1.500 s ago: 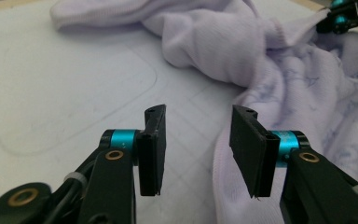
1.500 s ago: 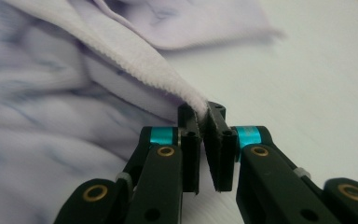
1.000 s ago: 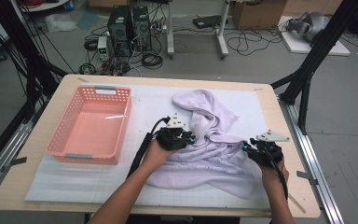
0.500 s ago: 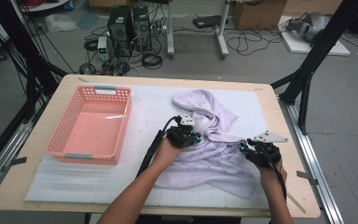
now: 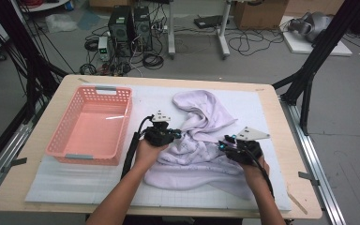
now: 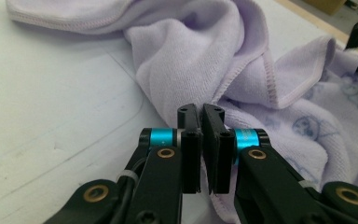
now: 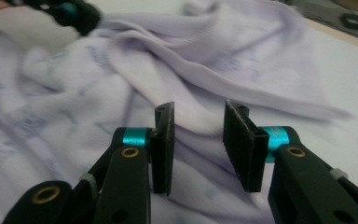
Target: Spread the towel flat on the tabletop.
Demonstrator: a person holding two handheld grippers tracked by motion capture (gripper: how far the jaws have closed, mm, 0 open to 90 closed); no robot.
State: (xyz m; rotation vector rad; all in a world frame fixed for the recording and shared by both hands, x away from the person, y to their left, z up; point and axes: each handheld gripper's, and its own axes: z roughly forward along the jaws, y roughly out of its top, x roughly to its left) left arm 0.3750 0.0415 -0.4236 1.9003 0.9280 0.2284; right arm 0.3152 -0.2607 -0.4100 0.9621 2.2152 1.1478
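At the left of the tabletop (image 5: 37,140) the pink basket (image 5: 90,125) is seen empty, in the same place as in the earlier frames. Just right of it, the left hand-held gripper (image 5: 174,134) has been drawn back toward the basket side compared with half a second ago, when it sat further in over the cloth — its jaws are pressed together with almost no gap, and in the left gripper view the left hand-held gripper (image 6: 200,116) is set against a hemmed fold of the lilac towel (image 6: 205,60); whether cloth is actually pinched between the jaws cannot be told. The towel (image 5: 201,140) lies crumpled across the middle and right of the white mat, its upper lobe folded toward the far edge, its shape slightly pulled since a second ago. Further right, the right hand-held gripper (image 5: 222,144) has been moved inward over the towel's right part, and the right hand-held gripper (image 7: 196,126) is held with jaws parted around a raised ridge of cloth — not yet closed. A two-point grasp appears half made, so lifting or spreading is judged to be next.
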